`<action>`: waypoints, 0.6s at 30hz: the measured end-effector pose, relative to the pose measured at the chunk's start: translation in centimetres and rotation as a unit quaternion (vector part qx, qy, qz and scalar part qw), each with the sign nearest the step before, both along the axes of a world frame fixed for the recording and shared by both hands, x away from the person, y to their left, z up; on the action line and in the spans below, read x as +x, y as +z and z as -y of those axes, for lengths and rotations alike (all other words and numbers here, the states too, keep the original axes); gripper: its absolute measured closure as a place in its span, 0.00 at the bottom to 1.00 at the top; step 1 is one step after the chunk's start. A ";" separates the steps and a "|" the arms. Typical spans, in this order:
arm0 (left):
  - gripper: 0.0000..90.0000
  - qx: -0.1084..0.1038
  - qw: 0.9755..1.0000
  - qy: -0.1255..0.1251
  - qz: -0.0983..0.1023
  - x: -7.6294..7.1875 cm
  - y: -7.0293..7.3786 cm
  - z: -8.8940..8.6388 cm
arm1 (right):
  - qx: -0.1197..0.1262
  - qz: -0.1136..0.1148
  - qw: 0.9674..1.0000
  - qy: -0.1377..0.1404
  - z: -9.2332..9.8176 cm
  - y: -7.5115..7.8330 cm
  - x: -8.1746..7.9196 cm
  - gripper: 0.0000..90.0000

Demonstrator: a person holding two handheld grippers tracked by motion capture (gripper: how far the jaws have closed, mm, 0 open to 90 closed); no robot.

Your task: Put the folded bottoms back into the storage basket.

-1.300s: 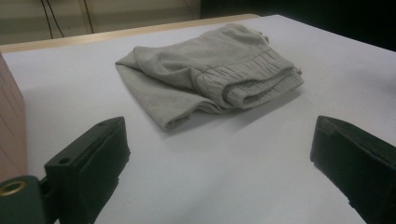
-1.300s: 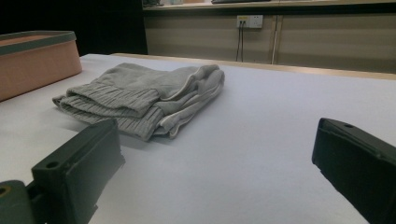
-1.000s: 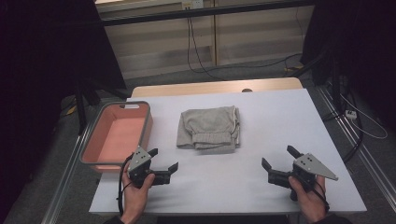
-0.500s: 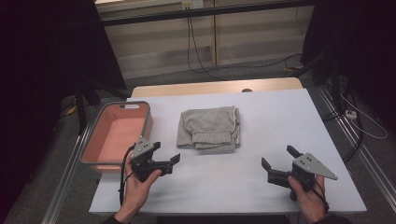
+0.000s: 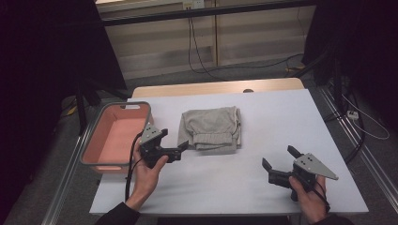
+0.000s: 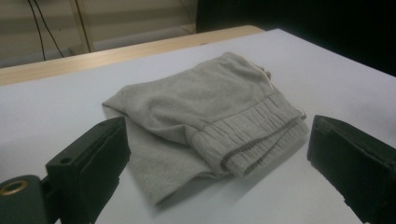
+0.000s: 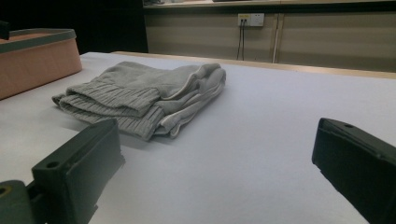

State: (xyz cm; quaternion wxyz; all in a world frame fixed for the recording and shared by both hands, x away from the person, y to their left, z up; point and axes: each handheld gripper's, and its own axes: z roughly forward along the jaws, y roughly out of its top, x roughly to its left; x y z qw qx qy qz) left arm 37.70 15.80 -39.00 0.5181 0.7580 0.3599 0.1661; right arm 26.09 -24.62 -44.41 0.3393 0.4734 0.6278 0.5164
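No readable text, label, brand or number anywhere

my left gripper [image 5: 174, 143] moved forward | garment [image 5: 212, 129] corner now just ahead of my spread jaws

You have one folded grey garment [image 5: 212, 129] lying on one white table [image 5: 281, 126], and one pink basket [image 5: 115, 136] with a grey rim at the table's left edge. You hold two grippers: the left gripper [image 5: 174, 144] in one hand and the right gripper [image 5: 280, 163] in the other, so two hands [image 5: 148, 173] are in play. Each gripper has two black jaws, four in all. On the far wall you can count one white socket plate [image 7: 251, 19] with two cables hanging from it.
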 end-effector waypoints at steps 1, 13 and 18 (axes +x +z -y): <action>0.06 0.000 1.000 0.002 0.000 0.2 0.1 0.1 | 0.000 0.000 1.000 0.000 0.0 0.0 0.0 0.01; 0.08 0.004 0.999 0.029 -0.031 3.0 0.6 0.6 | 0.000 -0.001 1.000 0.000 0.0 0.0 0.1 0.02; 0.10 0.015 0.998 0.034 -0.047 4.2 0.8 1.0 | 0.000 -0.002 1.000 0.001 -0.1 0.0 0.1 0.02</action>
